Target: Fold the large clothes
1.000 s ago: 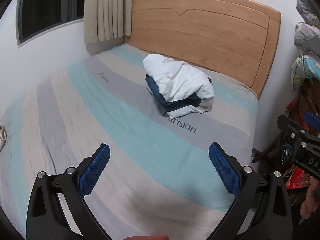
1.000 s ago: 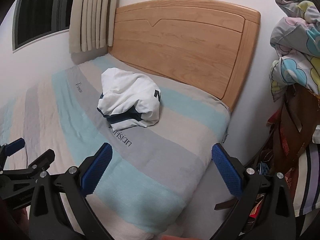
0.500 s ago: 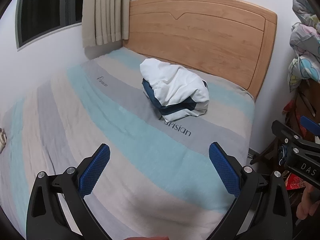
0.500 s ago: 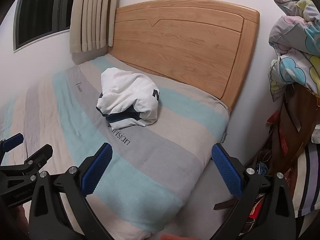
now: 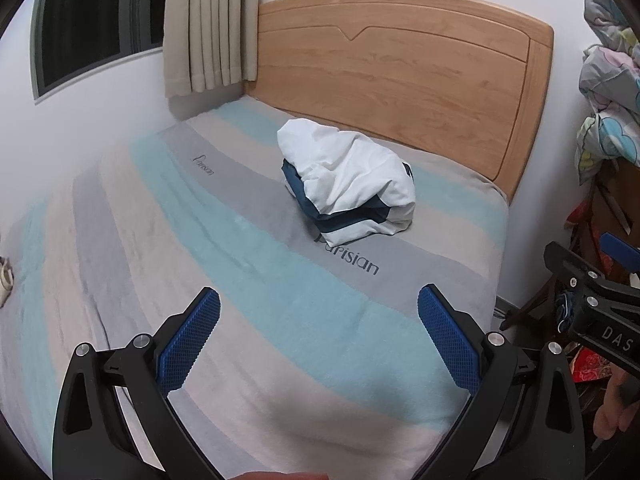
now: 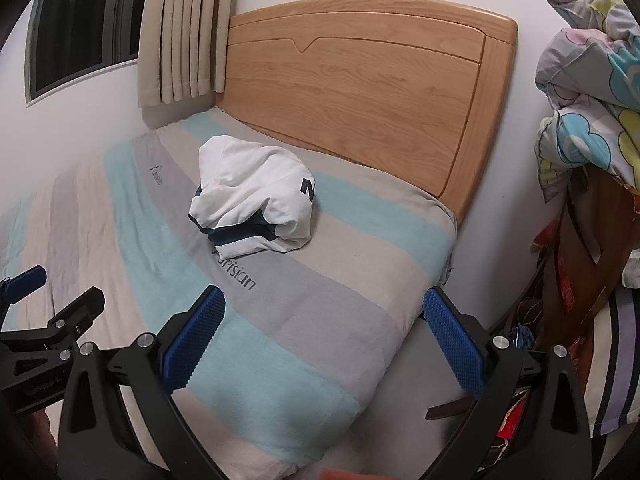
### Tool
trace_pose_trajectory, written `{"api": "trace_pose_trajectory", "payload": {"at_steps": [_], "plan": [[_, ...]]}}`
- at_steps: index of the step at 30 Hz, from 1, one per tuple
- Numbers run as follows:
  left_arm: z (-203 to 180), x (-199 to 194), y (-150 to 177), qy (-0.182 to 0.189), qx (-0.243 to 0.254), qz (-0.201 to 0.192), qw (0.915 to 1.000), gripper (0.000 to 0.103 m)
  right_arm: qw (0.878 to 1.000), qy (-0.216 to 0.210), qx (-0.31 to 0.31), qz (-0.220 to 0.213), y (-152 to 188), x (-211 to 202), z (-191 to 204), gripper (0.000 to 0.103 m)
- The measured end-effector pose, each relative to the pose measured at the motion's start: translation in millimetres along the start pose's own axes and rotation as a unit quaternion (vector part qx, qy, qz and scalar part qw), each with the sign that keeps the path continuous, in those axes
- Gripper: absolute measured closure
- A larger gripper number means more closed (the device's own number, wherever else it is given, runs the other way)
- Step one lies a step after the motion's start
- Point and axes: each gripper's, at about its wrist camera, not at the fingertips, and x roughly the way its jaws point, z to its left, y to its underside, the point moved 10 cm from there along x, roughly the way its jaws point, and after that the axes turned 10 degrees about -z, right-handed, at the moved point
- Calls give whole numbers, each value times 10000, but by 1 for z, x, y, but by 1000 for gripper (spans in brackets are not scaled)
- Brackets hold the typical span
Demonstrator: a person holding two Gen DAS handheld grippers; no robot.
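Note:
A white garment with navy panels (image 5: 352, 184) (image 6: 256, 208) lies in a crumpled heap on the striped bed cover (image 5: 224, 264) (image 6: 304, 280), close to the wooden headboard (image 5: 404, 76). My left gripper (image 5: 320, 336) hovers open above the bed's near part, well short of the garment, nothing between its blue pads. My right gripper (image 6: 320, 340) is open too, held over the bed's right edge, also far from the garment. Each gripper shows at the other view's edge.
White walls close in the bed on the left and behind. A curtain (image 5: 208, 28) hangs by a dark window (image 5: 92, 20). To the right, bundled floral bedding (image 6: 588, 92) and clutter fill a narrow gap beside the bed.
Both grippers have drawn back slightly from the bed, so the garment looks a little farther away. Both stay open and empty. The garment has not moved.

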Motion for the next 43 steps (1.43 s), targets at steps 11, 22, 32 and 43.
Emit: {"api": "trace_pose_trajectory", "payload": {"at_steps": [11,22,32,43], "plan": [[-1,1,-1,1,47,-6,10000,6,10000,9,9,-12,1,-4,0,7],[-2,0,0,-7,85,-7,10000,6,10000,7,17,11,1,-3,-1,7],[-4,-2,-6,-28,103,-189,9998,6,10000,11,4,75,-1,3,-3,7],[-13,5,-5,222,132,81,9996,6,10000,3,-5,63,-4,2,-4,7]]}}
